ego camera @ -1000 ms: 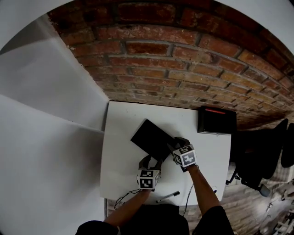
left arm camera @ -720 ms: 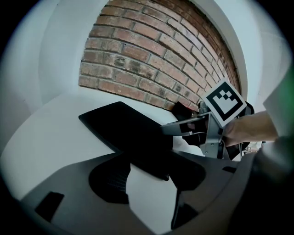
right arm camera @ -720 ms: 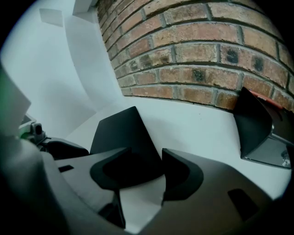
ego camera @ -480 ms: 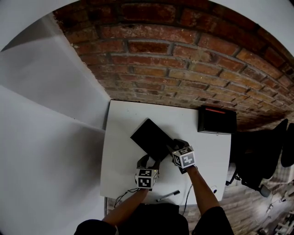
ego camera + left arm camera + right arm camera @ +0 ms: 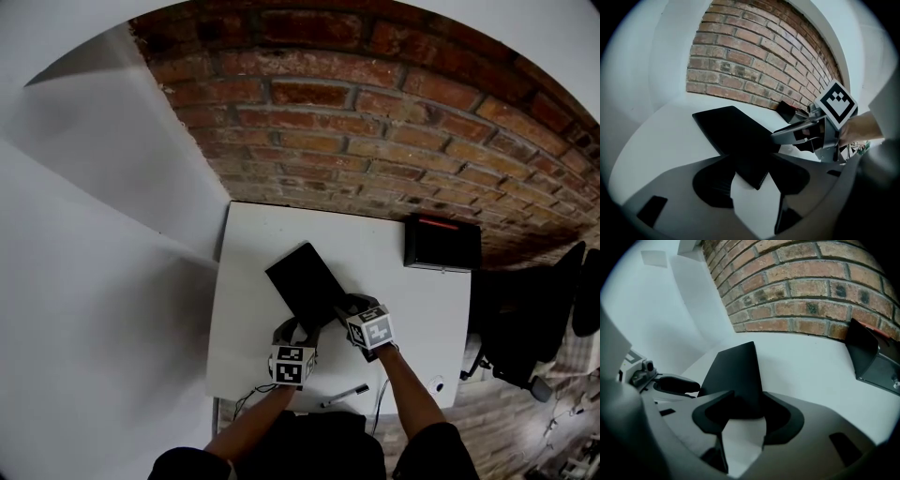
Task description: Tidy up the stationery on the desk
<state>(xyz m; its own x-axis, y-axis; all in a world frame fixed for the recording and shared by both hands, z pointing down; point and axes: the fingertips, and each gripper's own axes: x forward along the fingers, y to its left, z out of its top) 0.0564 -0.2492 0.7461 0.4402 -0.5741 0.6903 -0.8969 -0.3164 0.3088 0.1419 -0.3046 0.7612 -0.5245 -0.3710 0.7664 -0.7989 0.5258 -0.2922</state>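
**Both hand-held grippers at the notebook's near edge**

A brick wall (image 5: 375,122) stands behind the white table (image 5: 253,309). A flat black notebook (image 5: 302,281) lies aslant near the table's middle, one corner toward the wall. A black box (image 5: 442,244) with a red strip sits at the right rear corner, well apart from it.

The left hand-held gripper (image 5: 754,174) has its jaws spread, and the notebook's near corner reaches into the gap between them. The right hand-held gripper (image 5: 743,409) is spread too, just beside the left one. The notebook's narrow end fills the space between its jaws.

A pen (image 5: 343,395) lies at the table's front edge.
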